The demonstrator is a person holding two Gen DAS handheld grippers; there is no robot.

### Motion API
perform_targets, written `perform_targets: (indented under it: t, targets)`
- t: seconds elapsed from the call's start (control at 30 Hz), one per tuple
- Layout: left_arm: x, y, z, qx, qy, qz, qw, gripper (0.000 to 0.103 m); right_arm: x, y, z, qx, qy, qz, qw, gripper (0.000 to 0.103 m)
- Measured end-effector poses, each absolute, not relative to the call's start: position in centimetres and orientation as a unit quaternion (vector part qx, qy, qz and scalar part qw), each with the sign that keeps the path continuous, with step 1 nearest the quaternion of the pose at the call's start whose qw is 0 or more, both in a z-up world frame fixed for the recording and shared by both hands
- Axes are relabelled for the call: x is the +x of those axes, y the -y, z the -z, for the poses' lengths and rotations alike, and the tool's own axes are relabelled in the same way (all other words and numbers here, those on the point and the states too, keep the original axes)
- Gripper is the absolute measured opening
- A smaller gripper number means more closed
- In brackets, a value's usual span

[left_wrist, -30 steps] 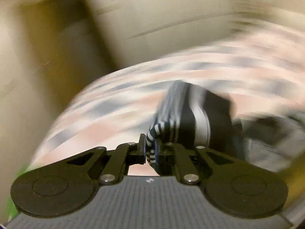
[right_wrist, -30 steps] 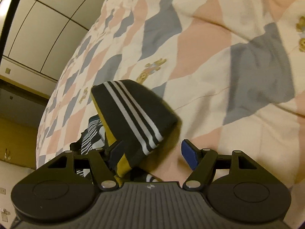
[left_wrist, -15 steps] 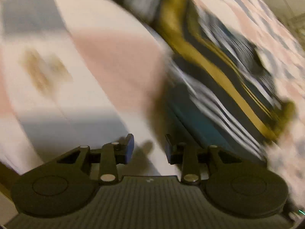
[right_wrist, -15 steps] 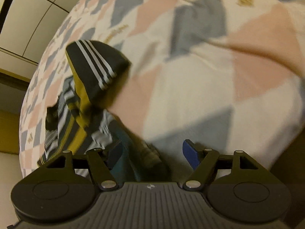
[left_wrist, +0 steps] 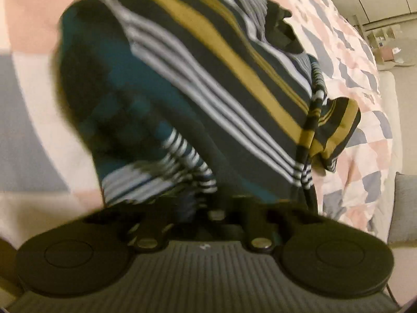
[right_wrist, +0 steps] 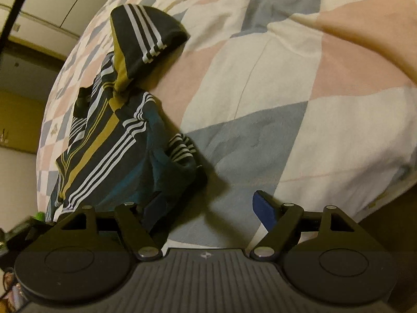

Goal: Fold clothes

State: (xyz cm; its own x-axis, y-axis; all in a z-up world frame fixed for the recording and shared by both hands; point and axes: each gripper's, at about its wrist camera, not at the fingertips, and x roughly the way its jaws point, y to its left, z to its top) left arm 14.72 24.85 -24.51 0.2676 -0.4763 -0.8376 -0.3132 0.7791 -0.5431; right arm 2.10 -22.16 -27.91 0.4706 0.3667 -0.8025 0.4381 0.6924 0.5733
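The left gripper [left_wrist: 203, 208] sits nearest its camera, its jaws drawn together on a bunch of fabric at the near hem of the striped shirt [left_wrist: 198, 83]. The picture is blurred there, so how much cloth sits between the pads cannot be read. The right gripper [right_wrist: 206, 206] hangs over the bedspread [right_wrist: 325, 130] near the bed's near edge. Its jaws are spread wide and opening, and nothing lies between them. The left pad sits just beside the shirt's teal corner, though whether it touches cannot be told. The blue right pad [right_wrist: 263, 206] is over bare quilt.

Beyond the grippers, the shirt [right_wrist: 109, 135] lies crumpled in a long heap running away toward the far side of the bed. One sleeve [right_wrist: 146, 36] humps up at its far end. Nothing about it looks squared or layered, so the folding appears to be at an early stage. The garment probably needs spreading flat before any fold can be laid.

A second ago the left gripper pinched a striped edge held up off the quilt. Half a second ago its jaws stood apart over the bedspread beside the shirt. Now they have closed again lower on the cloth. The right gripper then had the sleeve right at its left finger. That sleeve now lies well away from it, and its jaws are wider.
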Motion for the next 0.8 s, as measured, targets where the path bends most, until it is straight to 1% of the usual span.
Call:
perform_targets:
  t: [0.07,0.1,0.2,0.3,0.37,0.4,0.43,0.5,0.57,0.6,0.63,0.67,0.7,0.73,0.8]
  targets:
    - [13.3,-25.3,22.1,-0.302,-0.579,0.059,0.755,0.007,2.5,22.3,28.0,0.378,-0.517,0.003,0.768,0.077]
    - [12.5,-25.8,20.4,-0.274,-0.564,0.048,0.777,0.002,2.6,22.4,27.8,0.368,-0.518,-0.009,0.772,0.077]
    - [10.8,-29.4,16.2,-0.204,-0.521,-0.011,0.829,0.003,3.1,21.7,26.9,0.302,-0.519,-0.055,0.798,0.077]
    - [10.5,-32.6,16.9,-0.210,-0.535,-0.036,0.818,0.005,3.8,19.8,26.4,0.204,-0.519,-0.112,0.823,0.077]
    - [10.3,-34.1,18.0,-0.234,-0.545,-0.043,0.804,0.017,4.2,18.2,26.7,0.140,-0.515,-0.138,0.834,0.077]
    - [10.2,-34.4,18.9,-0.259,-0.549,-0.039,0.794,0.027,4.4,17.7,27.0,0.127,-0.512,-0.141,0.838,0.077]
    - [10.2,-34.4,19.9,-0.279,-0.549,-0.038,0.787,0.037,4.7,17.4,27.4,0.126,-0.509,-0.142,0.840,0.077]
    - [10.4,-33.9,21.9,-0.297,-0.553,-0.039,0.778,0.050,5.1,17.2,27.9,0.147,-0.496,-0.142,0.844,0.077]
    - [10.8,-33.4,24.3,-0.278,-0.575,-0.040,0.769,0.050,5.4,17.2,28.1,0.166,-0.489,-0.137,0.845,0.077]
    - [11.2,-33.0,25.7,-0.260,-0.594,-0.039,0.760,0.046,5.5,17.1,28.2,0.171,-0.489,-0.136,0.845,0.076]
    - [11.4,-32.8,26.8,-0.252,-0.609,-0.031,0.752,0.027,5.6,17.1,28.2,0.181,-0.490,-0.134,0.842,0.068]
    - [11.7,-32.7,27.4,-0.246,-0.619,-0.018,0.745,0.018,5.7,17.2,28.0,0.196,-0.493,-0.133,0.837,0.061]
    - [12.0,-32.6,27.2,-0.237,-0.623,-0.003,0.746,0.012,5.7,17.4,27.8,0.212,-0.496,-0.131,0.832,0.040]
    - [12.4,-32.5,26.7,-0.225,-0.624,0.010,0.748,0.009,5.7,17.5,27.4,0.234,-0.498,-0.132,0.824,0.025]
    - [13.2,-33.2,23.7,-0.219,-0.607,0.056,0.762,0.008,5.5,17.8,26.0,0.283,-0.500,-0.140,0.806,0.022]
